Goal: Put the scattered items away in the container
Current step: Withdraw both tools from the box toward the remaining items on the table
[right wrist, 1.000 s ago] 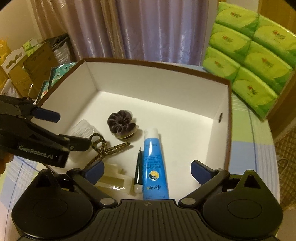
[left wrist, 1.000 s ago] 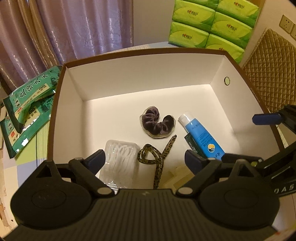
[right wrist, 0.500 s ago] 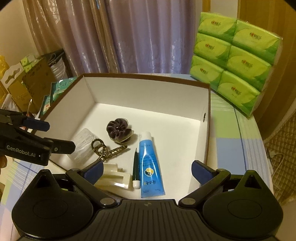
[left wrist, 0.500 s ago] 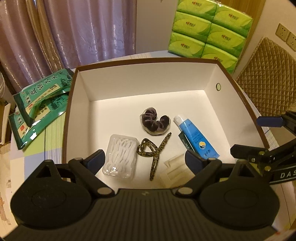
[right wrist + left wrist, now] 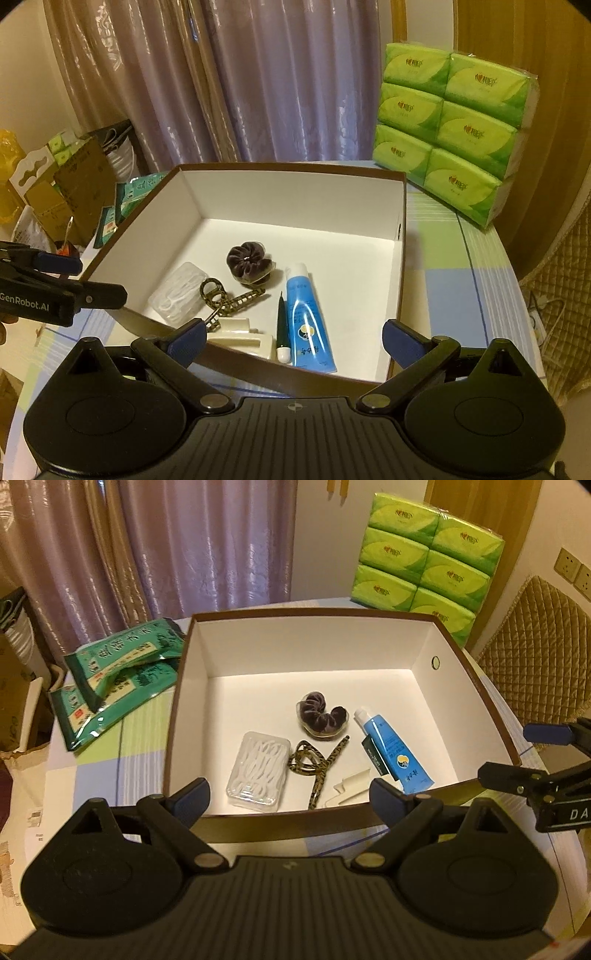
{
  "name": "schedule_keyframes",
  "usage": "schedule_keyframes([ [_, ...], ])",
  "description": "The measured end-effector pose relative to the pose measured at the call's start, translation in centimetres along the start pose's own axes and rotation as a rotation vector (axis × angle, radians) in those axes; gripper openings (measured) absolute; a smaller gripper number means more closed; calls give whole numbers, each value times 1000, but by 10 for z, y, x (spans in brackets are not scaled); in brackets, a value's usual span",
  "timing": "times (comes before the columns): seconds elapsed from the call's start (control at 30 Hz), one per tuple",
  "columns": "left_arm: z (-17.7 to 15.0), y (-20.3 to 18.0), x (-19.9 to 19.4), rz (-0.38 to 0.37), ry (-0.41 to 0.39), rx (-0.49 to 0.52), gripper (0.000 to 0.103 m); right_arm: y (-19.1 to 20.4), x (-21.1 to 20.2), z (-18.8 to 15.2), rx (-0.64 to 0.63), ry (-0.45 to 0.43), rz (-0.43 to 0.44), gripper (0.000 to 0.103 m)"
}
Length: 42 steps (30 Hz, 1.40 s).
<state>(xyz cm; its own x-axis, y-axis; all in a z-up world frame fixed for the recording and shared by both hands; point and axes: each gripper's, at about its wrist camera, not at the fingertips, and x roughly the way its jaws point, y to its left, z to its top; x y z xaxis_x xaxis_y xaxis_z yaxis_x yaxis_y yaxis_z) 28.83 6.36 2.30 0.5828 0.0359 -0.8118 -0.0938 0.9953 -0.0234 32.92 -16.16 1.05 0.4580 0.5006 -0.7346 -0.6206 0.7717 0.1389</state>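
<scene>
Both grippers hang on the near side of the box, empty. The left gripper (image 5: 290, 799) has its jaws spread wide, nothing between them; the right gripper (image 5: 293, 338) is just as wide and just as bare.

Straight ahead and below both sits the container (image 5: 480, 698), a white-lined box with a brown rim, its long axis running across the grippers' line of sight.

Count what's inside, nearest first: one cream clip (image 5: 240, 334) against the near wall; one clear case of floss picks (image 5: 258, 770) ahead-left of the left gripper; one leopard-print hair clip (image 5: 314, 766) lying lengthwise away from it; one dark pen (image 5: 282, 326); one blue tube (image 5: 306, 314), cap pointing away; then one dark velvet scrunchie (image 5: 323, 718) furthest in. Six items, all in the box.

My read: the scattered things look tidied, little left to collect.

Further out, beyond the box's left wall, two green packets (image 5: 118, 679) lie stacked on the tablecloth (image 5: 443, 295), off to the left gripper's side, so that hand is the nearer one if they count as clutter. Their long axes run diagonally away.

Far right: one six-pack of green tissues (image 5: 424, 565). Behind everything, the curtain (image 5: 295, 81).
</scene>
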Motion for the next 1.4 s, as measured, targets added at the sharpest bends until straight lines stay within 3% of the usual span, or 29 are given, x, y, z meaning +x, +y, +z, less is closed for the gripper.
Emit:
schedule_keyframes([
  [0.57,-38,9,-28,23,-38,-78,91,1,-34,-23,39,-61,15,99],
  [0.93,-88,12,-28,22,21,-132,90,-7,-41,-65,102,-19,33,99],
  [1.4,-133,7,-24,22,82,-167,89,12,-45,-109,45,14,59,99],
])
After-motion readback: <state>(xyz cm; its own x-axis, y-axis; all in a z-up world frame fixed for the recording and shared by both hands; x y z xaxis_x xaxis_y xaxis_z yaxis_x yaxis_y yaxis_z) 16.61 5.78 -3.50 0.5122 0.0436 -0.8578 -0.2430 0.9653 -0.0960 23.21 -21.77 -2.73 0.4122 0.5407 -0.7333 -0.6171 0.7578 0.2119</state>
